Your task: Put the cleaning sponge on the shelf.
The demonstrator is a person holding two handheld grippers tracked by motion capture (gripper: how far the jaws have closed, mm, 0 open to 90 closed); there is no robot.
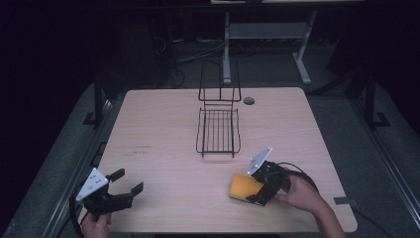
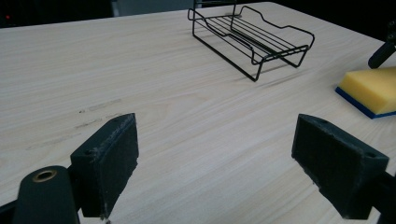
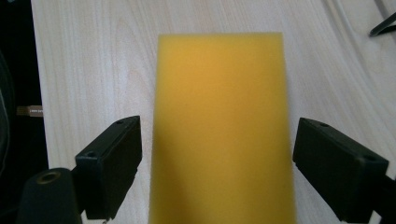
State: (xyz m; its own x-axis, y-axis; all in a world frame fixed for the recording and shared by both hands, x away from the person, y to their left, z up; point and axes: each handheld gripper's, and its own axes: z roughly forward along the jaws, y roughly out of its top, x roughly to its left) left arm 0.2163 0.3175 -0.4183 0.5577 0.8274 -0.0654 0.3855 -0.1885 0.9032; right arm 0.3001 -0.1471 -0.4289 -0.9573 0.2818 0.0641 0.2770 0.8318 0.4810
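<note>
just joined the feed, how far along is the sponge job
Early. Done: the right tool is lined up with its open jaws either side of the yellow rectangular sponge with a blue base. In hand: closing on it. Left: lifting it, maybe toward the black wire rack. The left tool waits open.

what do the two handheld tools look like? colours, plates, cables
Both are black. The left tool has two blocky jaws with flat, rough-faced pads, a brass-coloured ring near its base and a grey three-cornered plate on top. The right tool matches, with the same kind of plate. A black cable trails from each. No sleeves visible.
</note>
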